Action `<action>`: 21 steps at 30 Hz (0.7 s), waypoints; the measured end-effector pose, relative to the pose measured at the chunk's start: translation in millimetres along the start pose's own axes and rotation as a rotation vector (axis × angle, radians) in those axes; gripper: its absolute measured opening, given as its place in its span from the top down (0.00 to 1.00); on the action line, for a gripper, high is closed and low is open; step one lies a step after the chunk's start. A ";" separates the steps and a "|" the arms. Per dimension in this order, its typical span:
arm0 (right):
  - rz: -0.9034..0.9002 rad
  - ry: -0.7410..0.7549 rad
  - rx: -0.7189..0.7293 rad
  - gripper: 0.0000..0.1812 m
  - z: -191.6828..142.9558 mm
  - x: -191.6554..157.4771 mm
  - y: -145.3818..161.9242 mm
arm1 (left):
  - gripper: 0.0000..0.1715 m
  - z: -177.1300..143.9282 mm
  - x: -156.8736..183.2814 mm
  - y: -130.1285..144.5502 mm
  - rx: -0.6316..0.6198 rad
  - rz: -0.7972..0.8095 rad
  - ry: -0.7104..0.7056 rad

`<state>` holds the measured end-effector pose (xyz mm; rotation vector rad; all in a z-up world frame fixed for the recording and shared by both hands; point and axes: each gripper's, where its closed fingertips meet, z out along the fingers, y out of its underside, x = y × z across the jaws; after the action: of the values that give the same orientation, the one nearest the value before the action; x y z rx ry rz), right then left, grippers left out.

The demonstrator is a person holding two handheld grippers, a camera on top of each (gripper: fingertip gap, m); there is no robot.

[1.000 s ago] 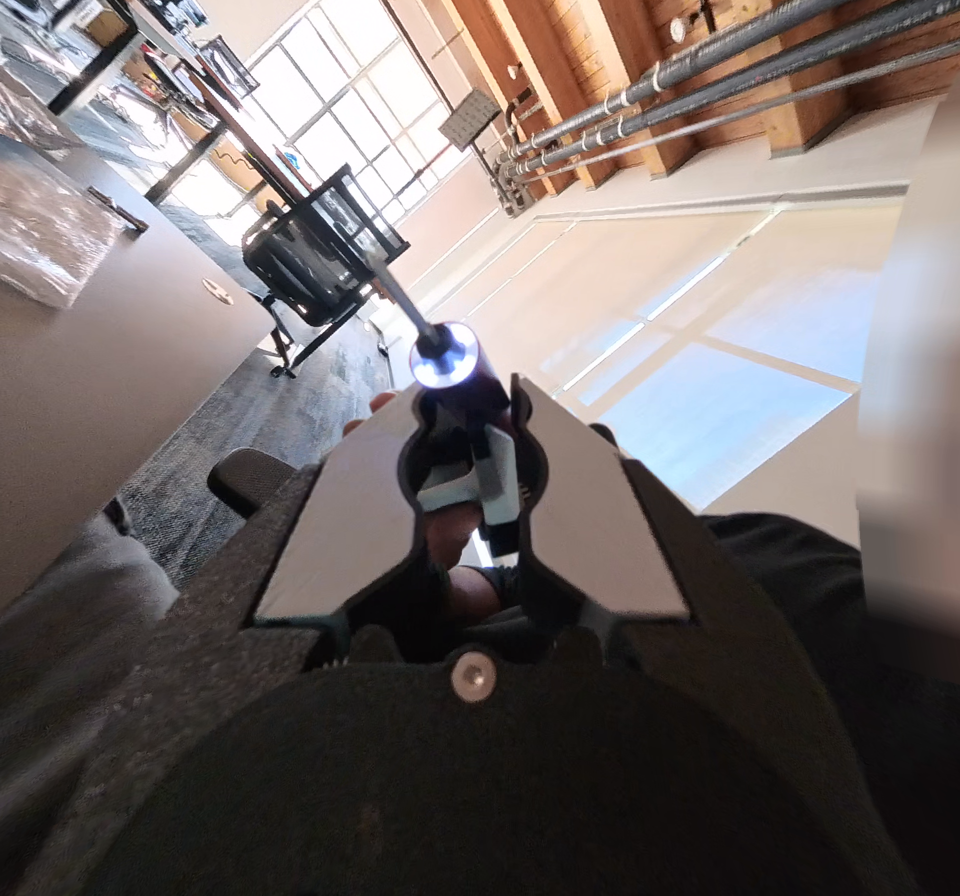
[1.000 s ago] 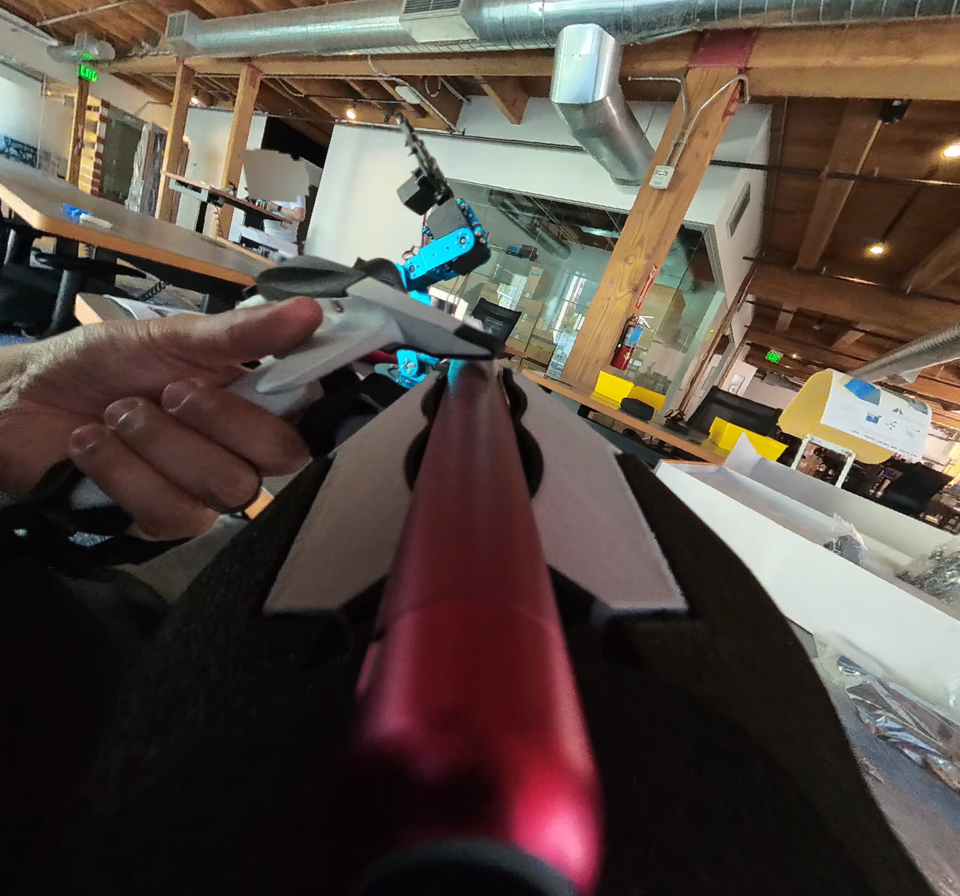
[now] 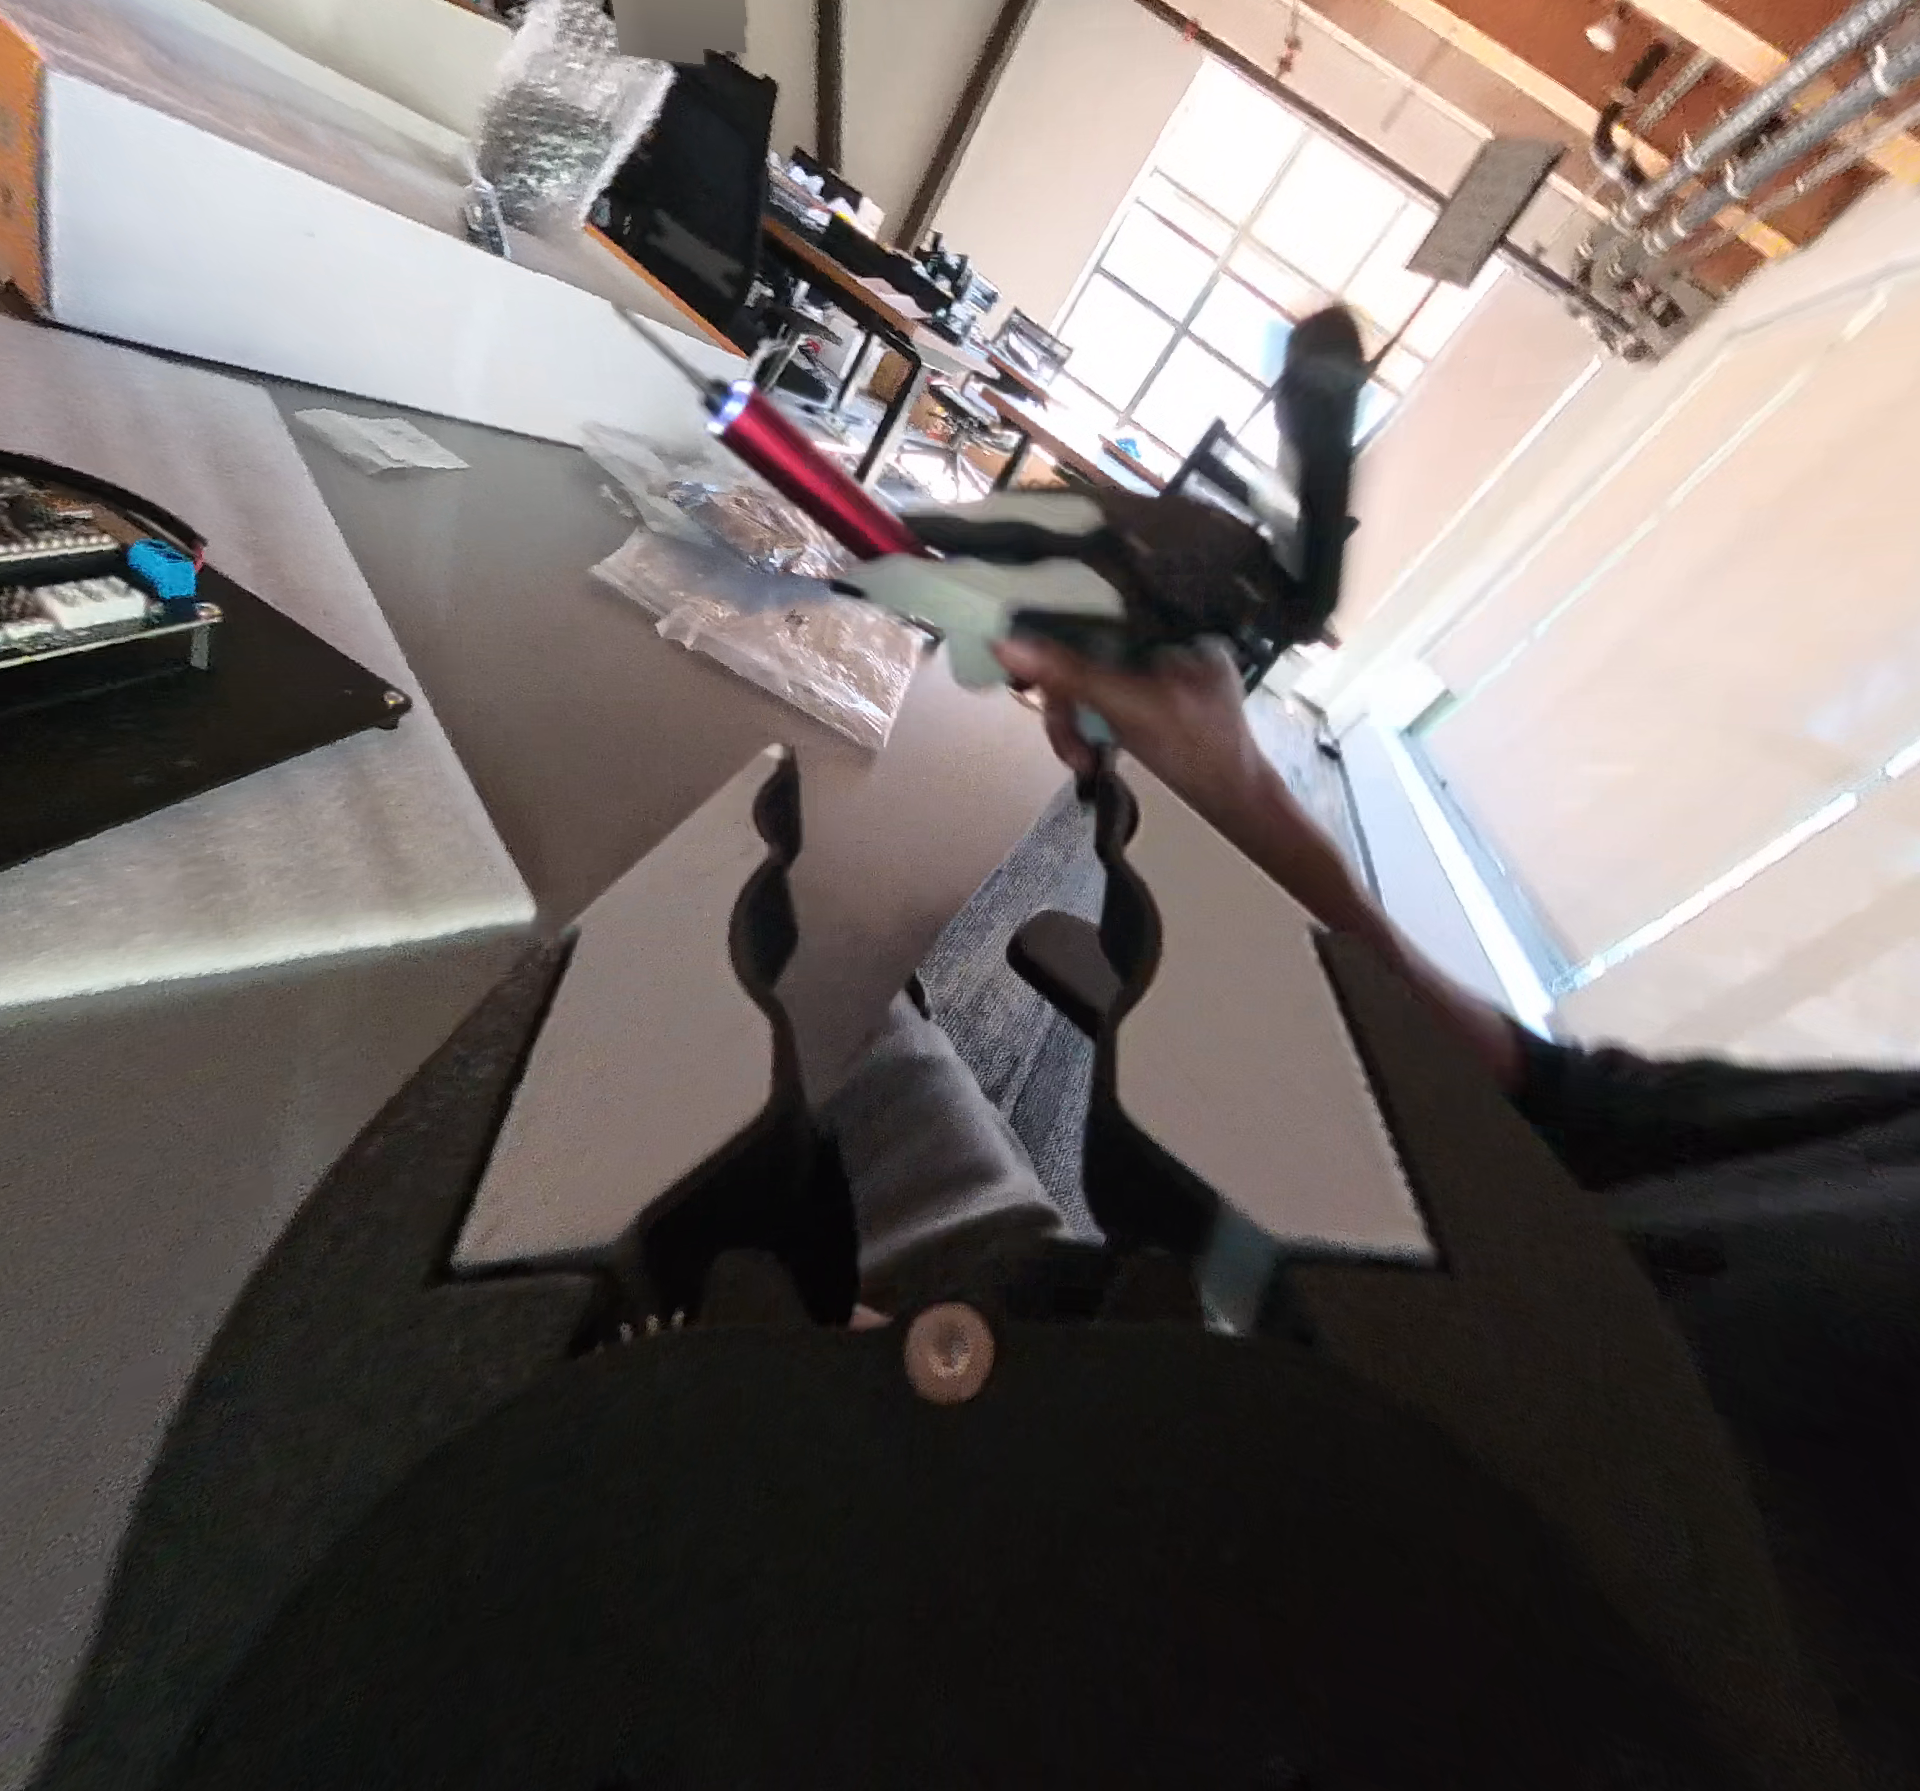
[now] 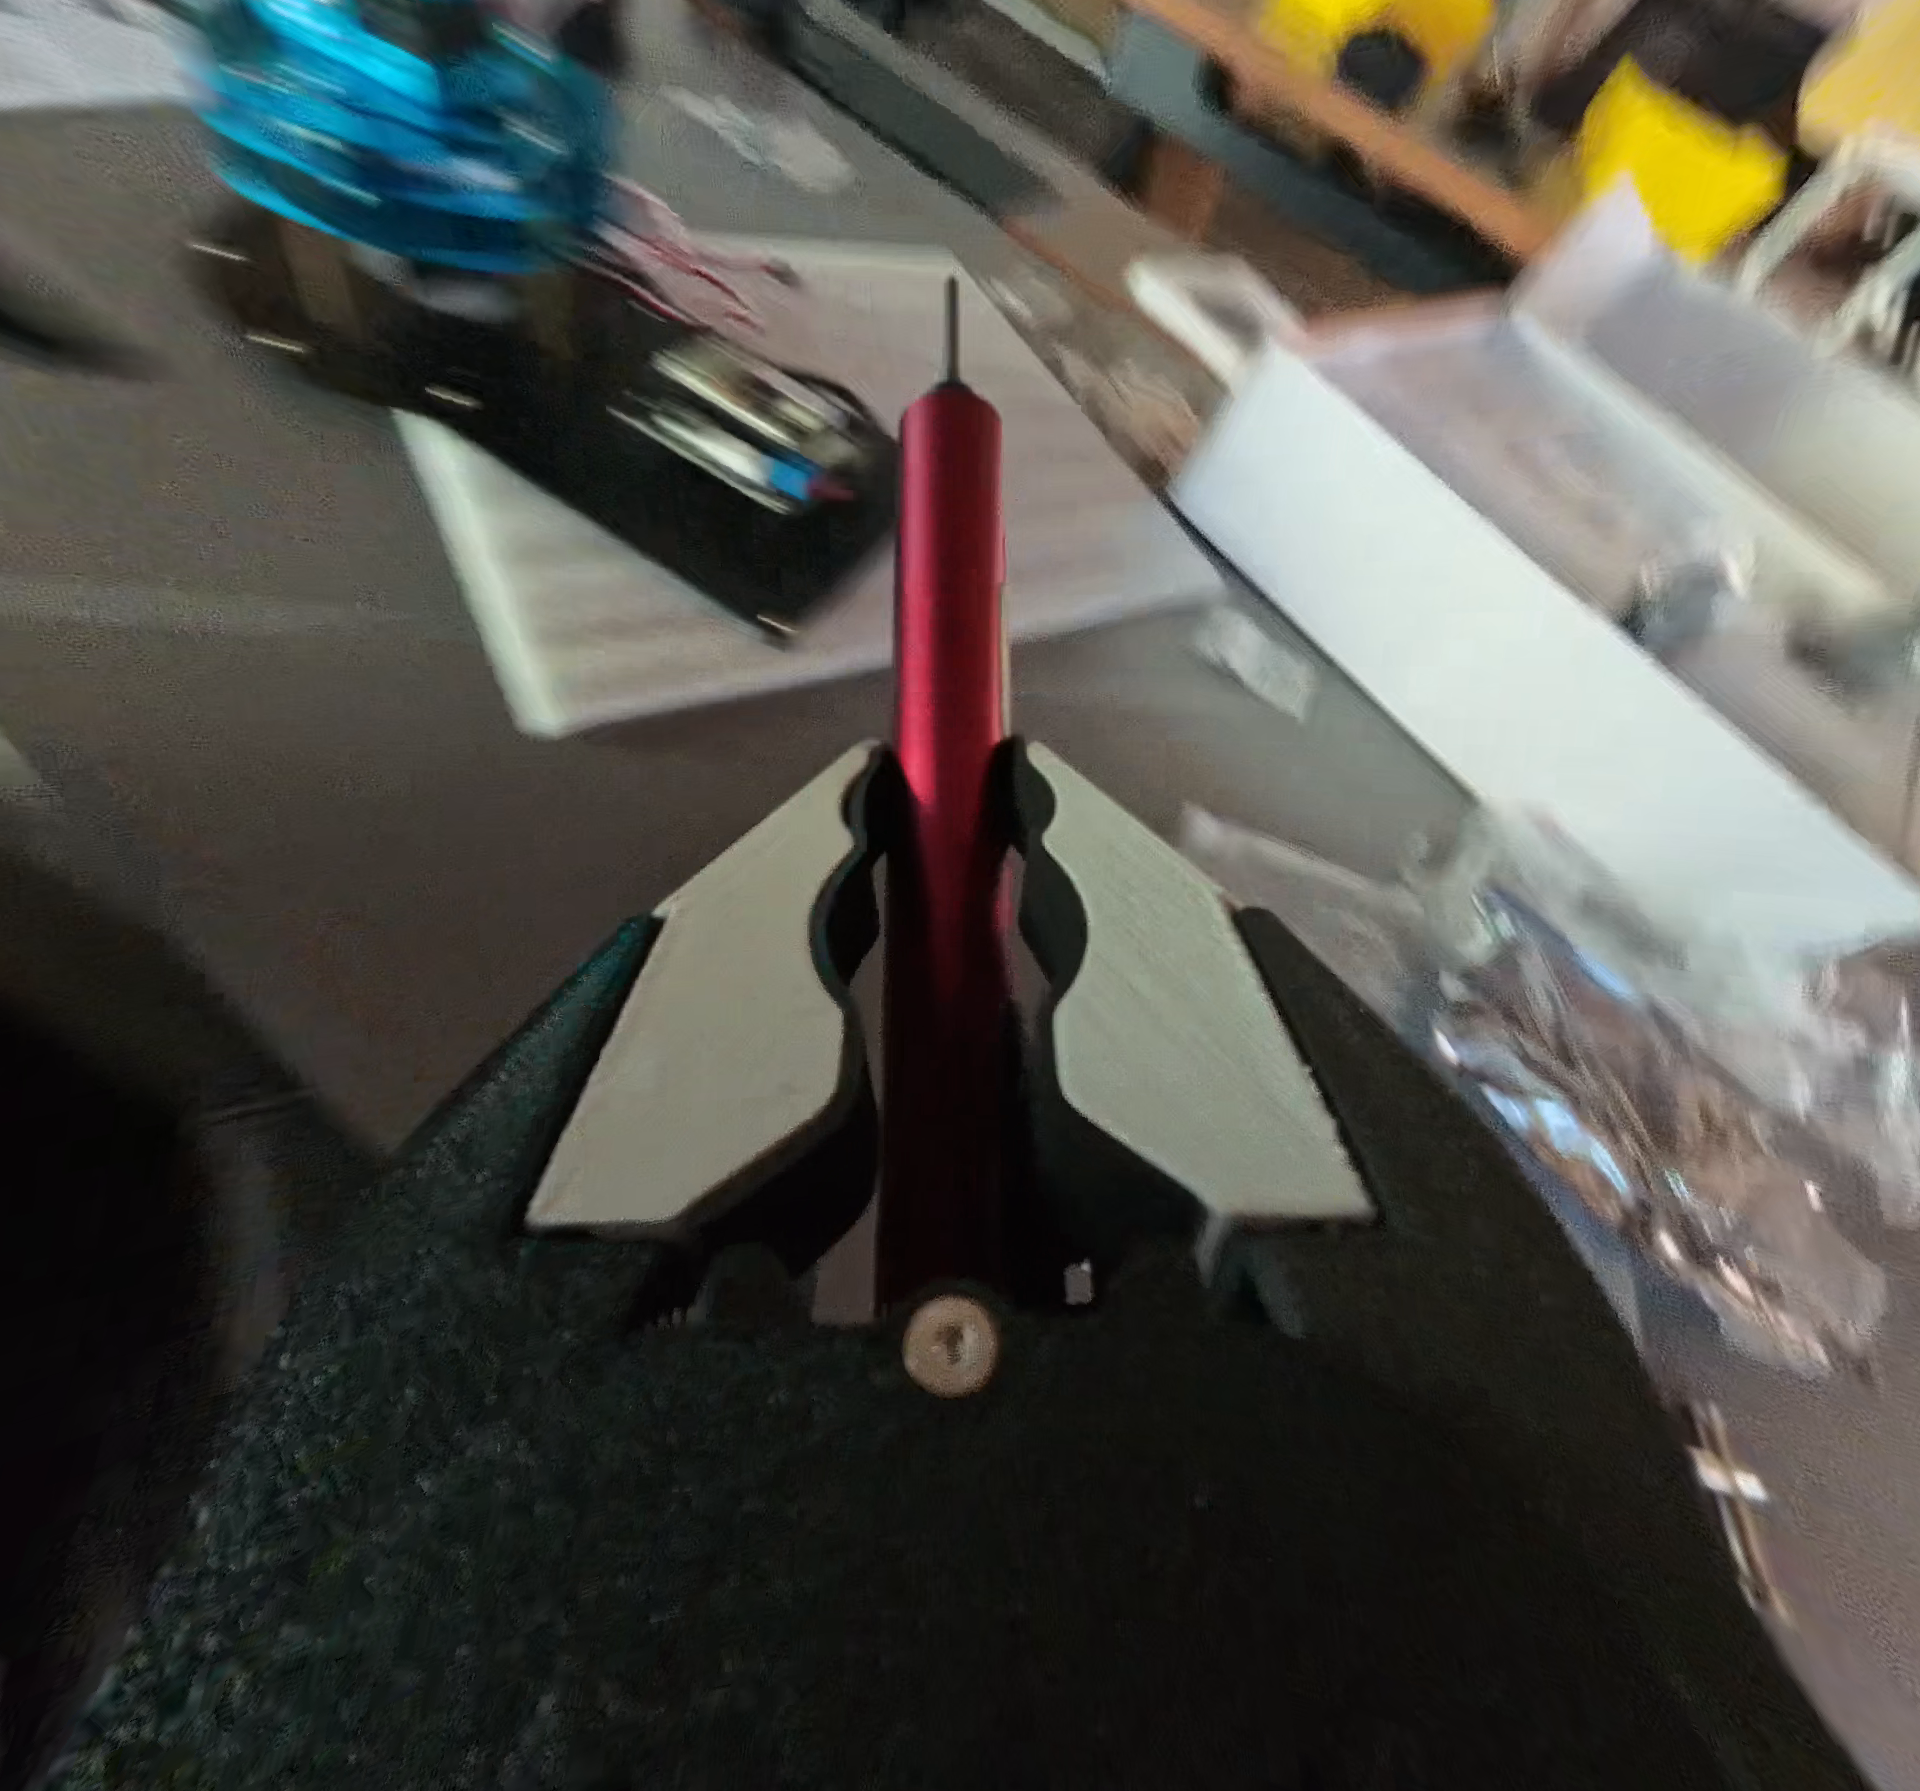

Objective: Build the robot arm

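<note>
- The right gripper (image 4: 940, 765) is pinching a red screwdriver (image 4: 948, 598), pointing its tip toward the black board (image 4: 665, 484) on the table (image 4: 260, 702).
- The left gripper (image 3: 940, 775) is spread wide, holding nothing.
- No screw is being touched yet.

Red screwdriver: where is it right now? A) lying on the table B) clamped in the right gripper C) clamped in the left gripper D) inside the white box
B: the right gripper is shut on the red screwdriver, bit pointing forward, while the left gripper is open with nothing between its fingers.
</note>
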<state>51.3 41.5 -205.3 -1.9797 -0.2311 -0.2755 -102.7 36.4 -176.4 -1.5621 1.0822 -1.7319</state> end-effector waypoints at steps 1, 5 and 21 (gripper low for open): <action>0.059 -0.002 -0.105 0.89 12.4 28.6 19.5 | 0.69 -10.0 2.9 2.4 0.000 0.028 0.009; 0.165 -0.077 -0.347 0.89 64.6 86.6 64.8 | 0.71 -53.9 -2.2 -0.6 0.044 0.208 -0.061; 0.207 -0.117 -0.340 0.78 110.2 111.5 87.3 | 0.39 -168.3 -178.5 -76.0 -0.119 0.445 -0.407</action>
<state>192.3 110.5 -292.1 -2.3390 -0.0534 -0.0674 -230.7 257.2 -204.8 -1.5117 1.2189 -1.0209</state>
